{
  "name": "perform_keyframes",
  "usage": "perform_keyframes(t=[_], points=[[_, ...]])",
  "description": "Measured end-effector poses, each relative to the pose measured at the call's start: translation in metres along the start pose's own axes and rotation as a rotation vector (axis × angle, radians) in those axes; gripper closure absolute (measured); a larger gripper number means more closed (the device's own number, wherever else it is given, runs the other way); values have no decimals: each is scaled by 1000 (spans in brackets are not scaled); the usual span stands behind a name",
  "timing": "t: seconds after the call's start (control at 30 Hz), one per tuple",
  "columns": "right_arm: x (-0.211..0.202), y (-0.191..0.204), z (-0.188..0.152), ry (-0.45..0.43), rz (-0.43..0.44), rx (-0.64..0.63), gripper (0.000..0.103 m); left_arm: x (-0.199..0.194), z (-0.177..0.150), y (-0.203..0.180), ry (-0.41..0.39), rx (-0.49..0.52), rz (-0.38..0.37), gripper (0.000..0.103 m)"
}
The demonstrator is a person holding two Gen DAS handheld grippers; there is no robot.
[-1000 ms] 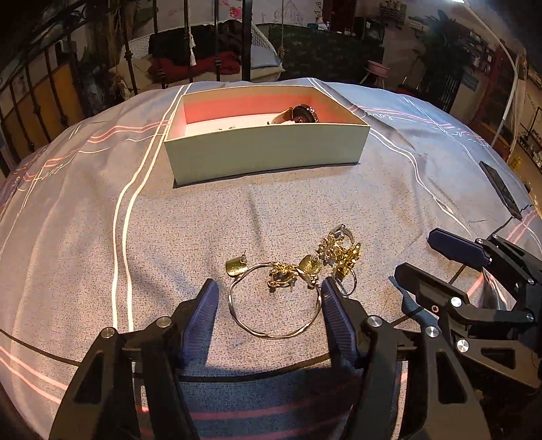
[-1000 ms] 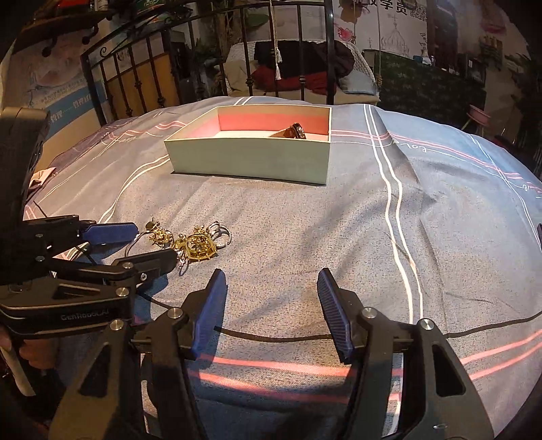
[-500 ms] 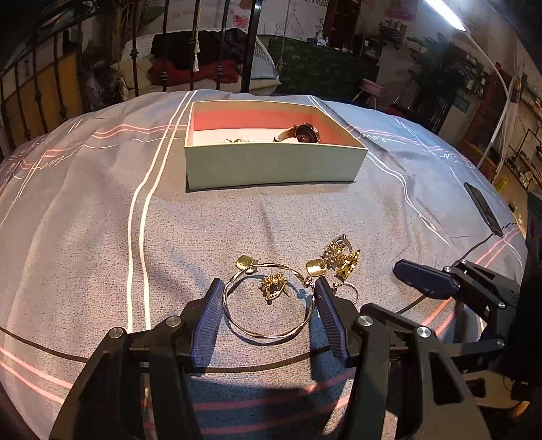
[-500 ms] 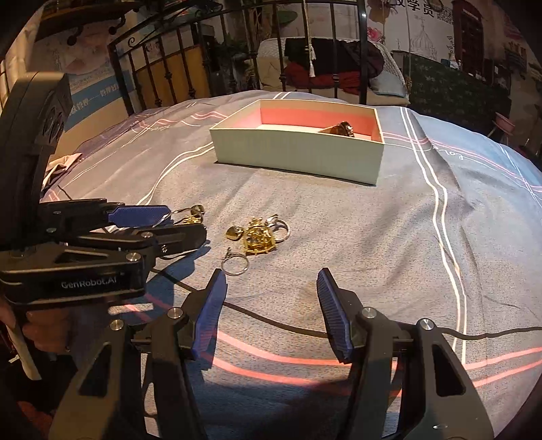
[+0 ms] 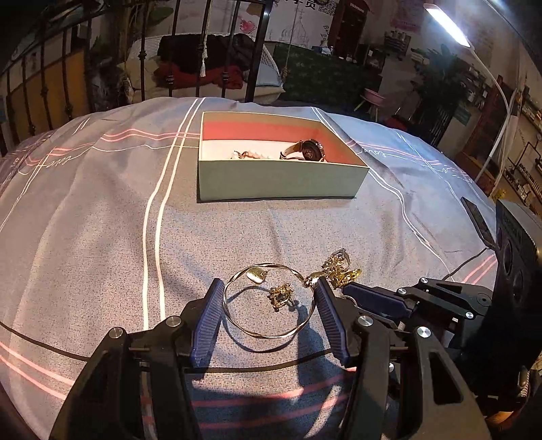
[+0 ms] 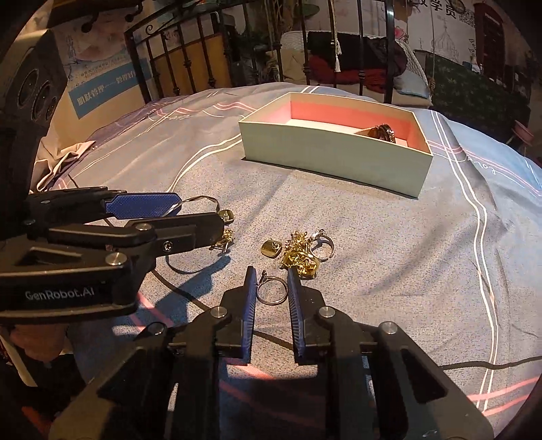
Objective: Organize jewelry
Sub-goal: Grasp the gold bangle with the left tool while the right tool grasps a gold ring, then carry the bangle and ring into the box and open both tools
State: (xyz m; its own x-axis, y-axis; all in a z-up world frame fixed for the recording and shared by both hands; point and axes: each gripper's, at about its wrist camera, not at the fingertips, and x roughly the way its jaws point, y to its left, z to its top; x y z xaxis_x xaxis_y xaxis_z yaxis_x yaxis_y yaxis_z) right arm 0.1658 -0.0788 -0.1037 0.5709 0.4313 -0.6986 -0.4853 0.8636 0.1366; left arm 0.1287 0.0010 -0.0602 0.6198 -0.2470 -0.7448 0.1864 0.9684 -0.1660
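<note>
beyond the bedspread – dim, cluttered room

a black iron bed rail (image 5: 216,50), red cloth (image 5: 200,72) behind it, a pink stool (image 5: 372,96), a lit ceiling lamp (image 5: 447,23).

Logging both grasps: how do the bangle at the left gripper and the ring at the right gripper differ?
The bangle is a large hoop; the ring is far smaller. The left gripper stands wide around the bangle; the right gripper has narrowed close beside the ring. A charm lies inside the bangle; the ring's loop is bare. Both lie flat on the bedspread.
</note>
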Motion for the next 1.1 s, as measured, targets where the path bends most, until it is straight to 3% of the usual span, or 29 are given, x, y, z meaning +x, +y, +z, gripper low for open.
perform_keyframes(t=[0.4, 1.1], points=[[-24, -10, 17, -81, -29, -4, 83, -4, 18, -9, -34, 24, 4, 49], [-21, -59, 125, -206, -104, 25, 83, 1, 129, -15, -171, -8, 3, 49]])
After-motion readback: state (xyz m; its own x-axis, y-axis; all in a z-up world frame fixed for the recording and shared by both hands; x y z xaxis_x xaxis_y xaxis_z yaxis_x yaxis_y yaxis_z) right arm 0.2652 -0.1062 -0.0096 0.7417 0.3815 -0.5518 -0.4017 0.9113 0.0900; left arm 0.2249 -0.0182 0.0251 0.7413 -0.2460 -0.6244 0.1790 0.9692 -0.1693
